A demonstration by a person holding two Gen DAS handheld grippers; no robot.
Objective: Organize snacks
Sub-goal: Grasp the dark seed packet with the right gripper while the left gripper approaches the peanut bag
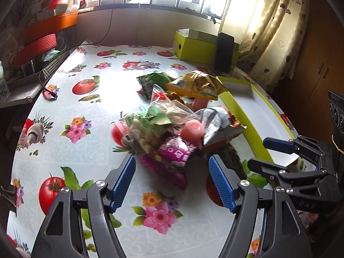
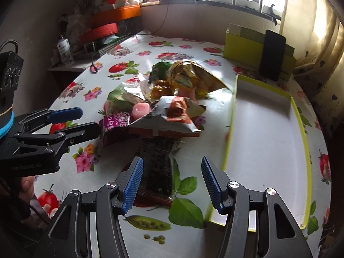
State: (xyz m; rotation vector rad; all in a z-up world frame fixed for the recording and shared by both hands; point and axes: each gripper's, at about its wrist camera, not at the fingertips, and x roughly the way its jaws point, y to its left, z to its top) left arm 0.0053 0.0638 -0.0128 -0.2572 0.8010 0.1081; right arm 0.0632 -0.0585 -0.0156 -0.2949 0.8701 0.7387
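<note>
A pile of snacks lies mid-table: a yellow bag [image 1: 195,83], a green bag [image 1: 154,81], a clear bag of nuts [image 1: 148,126], a pink jelly cup [image 1: 192,129], a silver-orange bag [image 1: 219,124] and a purple pack [image 1: 172,159]. My left gripper [image 1: 174,182] hangs open just short of the purple pack, touching nothing. My right gripper [image 2: 172,185] is open too. A dark packet [image 2: 154,163] lies flat in the gap between its pads, which stand clear of it. A white tray with a lime rim [image 2: 264,129] sits to the right of the pile.
A lime box [image 1: 193,47] with a black phone [image 1: 223,51] leaning on it stands at the back. A cable end [image 1: 50,94] lies at the table's left edge, beside shelves with orange containers [image 1: 51,23]. A curtain [image 1: 268,28] hangs at the right.
</note>
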